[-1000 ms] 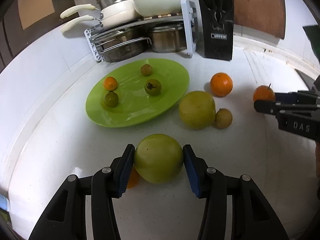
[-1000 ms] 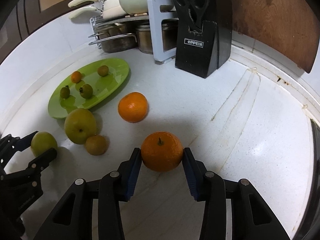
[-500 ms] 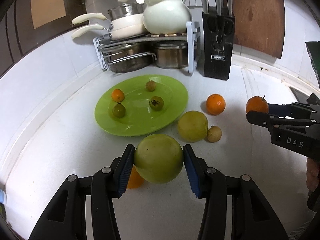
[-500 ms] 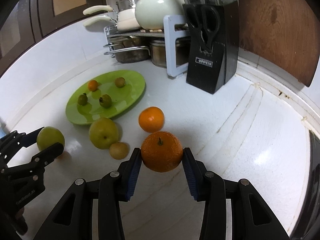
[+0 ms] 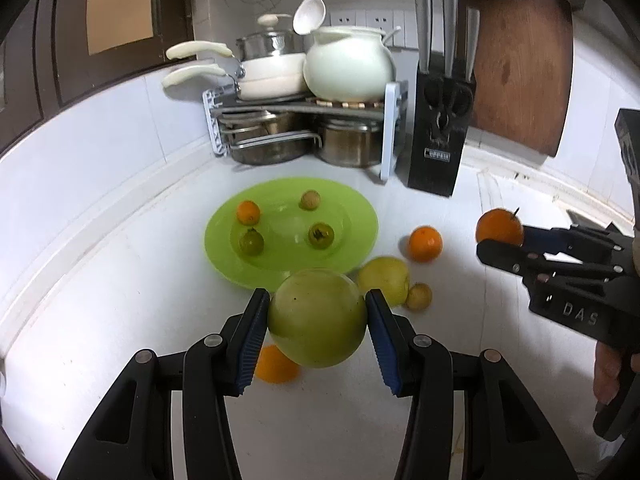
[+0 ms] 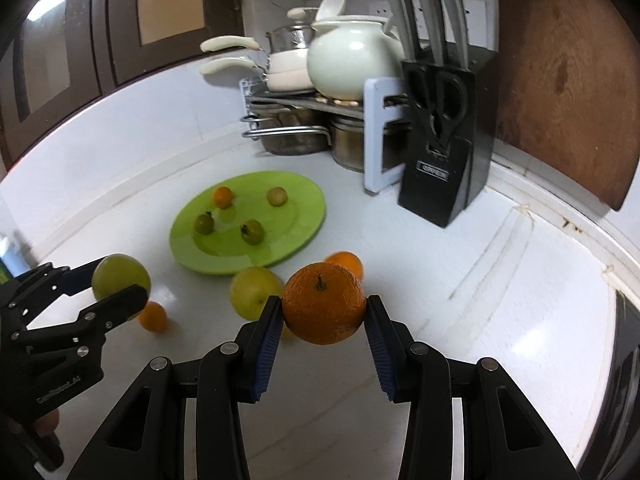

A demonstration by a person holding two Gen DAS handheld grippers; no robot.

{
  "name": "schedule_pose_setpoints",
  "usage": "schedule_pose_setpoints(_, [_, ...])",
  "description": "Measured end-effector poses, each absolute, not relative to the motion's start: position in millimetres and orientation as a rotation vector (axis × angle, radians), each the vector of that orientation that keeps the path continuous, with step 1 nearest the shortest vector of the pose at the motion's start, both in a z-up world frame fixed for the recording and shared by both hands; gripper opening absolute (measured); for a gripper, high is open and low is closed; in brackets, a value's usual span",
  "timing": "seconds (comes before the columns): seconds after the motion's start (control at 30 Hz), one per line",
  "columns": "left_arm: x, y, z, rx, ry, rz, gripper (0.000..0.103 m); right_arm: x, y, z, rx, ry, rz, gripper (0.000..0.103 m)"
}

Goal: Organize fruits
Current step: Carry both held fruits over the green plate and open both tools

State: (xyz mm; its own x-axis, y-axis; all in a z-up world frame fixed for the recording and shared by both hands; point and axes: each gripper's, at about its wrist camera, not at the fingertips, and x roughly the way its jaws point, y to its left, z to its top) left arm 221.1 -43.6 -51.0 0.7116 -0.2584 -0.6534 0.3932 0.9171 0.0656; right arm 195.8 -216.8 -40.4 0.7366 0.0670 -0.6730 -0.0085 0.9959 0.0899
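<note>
My left gripper [image 5: 316, 326] is shut on a large green apple [image 5: 317, 317] held above the white counter. My right gripper [image 6: 323, 312] is shut on an orange [image 6: 323, 303] with a stem, also lifted; the same orange [image 5: 499, 227] shows at the right of the left wrist view. A lime-green plate [image 5: 356, 216] carries several small fruits. On the counter beside the plate lie a yellow-green apple [image 5: 384, 280], a small brownish fruit [image 5: 419, 297], a second orange [image 5: 425, 243] and a small orange [image 5: 275, 366] partly hidden under the held apple.
A metal rack [image 5: 308, 108] with pots, pans and a white teapot stands behind the plate. A black knife block [image 5: 440, 136] sits to its right, with a wooden board [image 5: 520, 64] against the wall. A hand [image 5: 608, 372] holds the right gripper's handle.
Both grippers have risen with their fruits, and the plate and the loose fruits now look smaller and farther below. The grips have not changed.
</note>
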Motion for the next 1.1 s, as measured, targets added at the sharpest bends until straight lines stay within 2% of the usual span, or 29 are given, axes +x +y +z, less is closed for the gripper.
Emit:
schedule_pose_setpoints(0.67, [277.1, -27.5, -12.3, 0.190, 0.640, -0.415, 0.049, 255.8, -185.4, -3.5, 0.037, 0.689, 0.132, 0.043])
schedule_pose_setpoints(1.1, [340.7, -25.9, -17.3, 0.158, 0.734, -0.424, 0.049, 317.4, -176.5, -9.2, 0.014, 0.759, 0.186, 0.043])
